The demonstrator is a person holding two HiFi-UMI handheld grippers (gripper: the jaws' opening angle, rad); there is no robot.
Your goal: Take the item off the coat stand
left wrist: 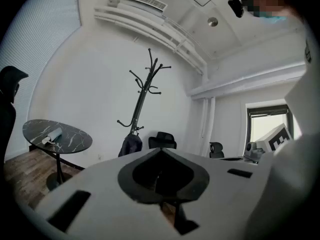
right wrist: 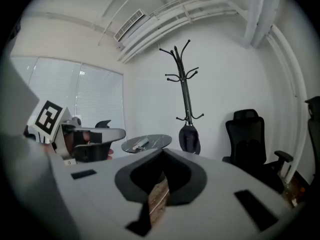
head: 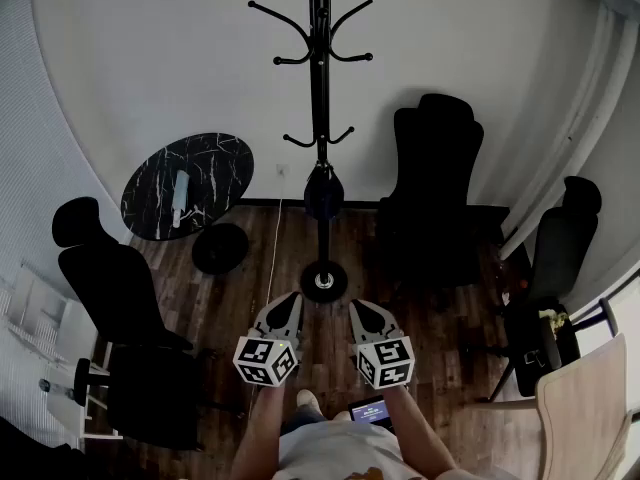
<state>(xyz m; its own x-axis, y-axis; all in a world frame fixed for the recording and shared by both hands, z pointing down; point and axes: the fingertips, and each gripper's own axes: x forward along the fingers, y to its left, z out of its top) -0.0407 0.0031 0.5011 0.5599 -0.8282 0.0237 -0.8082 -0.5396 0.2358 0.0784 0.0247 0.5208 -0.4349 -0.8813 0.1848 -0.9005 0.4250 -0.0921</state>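
A tall black coat stand [head: 319, 98] rises from a round base [head: 323, 280] on the wood floor, against the white wall. A dark bag or cap [head: 323, 191] hangs from one of its low hooks; the same dark item [left wrist: 130, 145] shows in the left gripper view, and the dark item [right wrist: 189, 139] in the right gripper view. My left gripper [head: 287, 315] and right gripper [head: 362, 318] are held side by side below the base, well short of the stand. Both are shut and hold nothing.
A round black marble table [head: 187, 184] with a small pale object stands left of the stand. Black office chairs sit at the left [head: 115, 288], right of the stand [head: 434, 193] and far right [head: 560, 258]. A pale wooden chair back [head: 588, 408] is at lower right.
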